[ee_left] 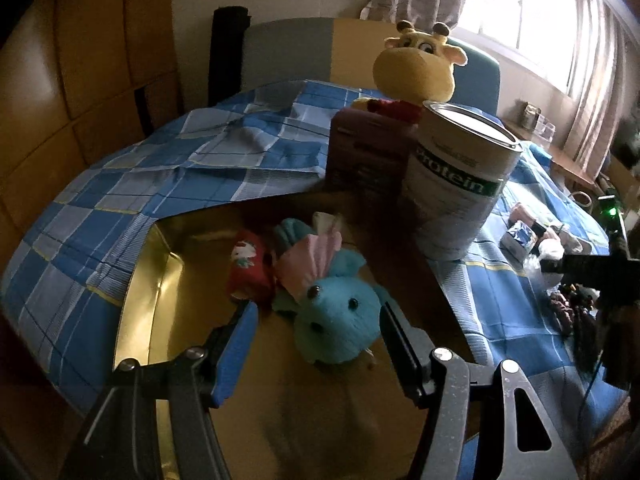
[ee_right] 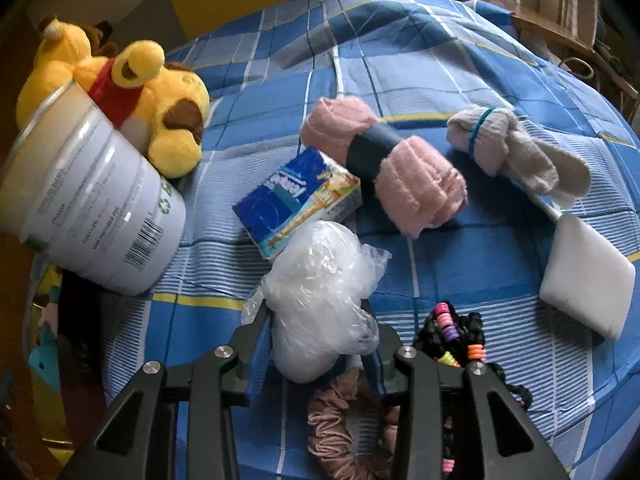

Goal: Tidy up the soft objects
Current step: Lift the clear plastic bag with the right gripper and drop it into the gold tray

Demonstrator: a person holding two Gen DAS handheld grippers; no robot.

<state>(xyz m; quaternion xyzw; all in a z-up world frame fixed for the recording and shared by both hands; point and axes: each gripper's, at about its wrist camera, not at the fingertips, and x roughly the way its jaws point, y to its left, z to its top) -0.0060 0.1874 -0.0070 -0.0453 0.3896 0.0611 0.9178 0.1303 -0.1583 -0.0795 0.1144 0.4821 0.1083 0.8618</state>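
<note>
Turquoise and fuzzy, a plush toy (ee_left: 338,316) lies in a gold-lined box (ee_left: 140,320) beneath the released left gripper (ee_left: 316,320), a white tin (ee_left: 460,184) beside it, while the right gripper (ee_right: 316,316) pinches a crinkly clear plastic bag (ee_right: 320,296) on the checked bedsheet (ee_right: 440,72), scrunchies (ee_right: 344,428) and tissues (ee_right: 296,204) crowding close.

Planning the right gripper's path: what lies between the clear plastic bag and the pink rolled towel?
In the right wrist view, a blue tissue pack lies between the plastic bag and the pink towel.

Checked bedspread (ee_right: 400,60) under my right fingers: plastic bundle (ee_right: 320,300) between them, tissue pack (ee_right: 296,200) ahead, pink roll (ee_right: 420,188) beyond, white sponge (ee_right: 588,280) right.
</note>
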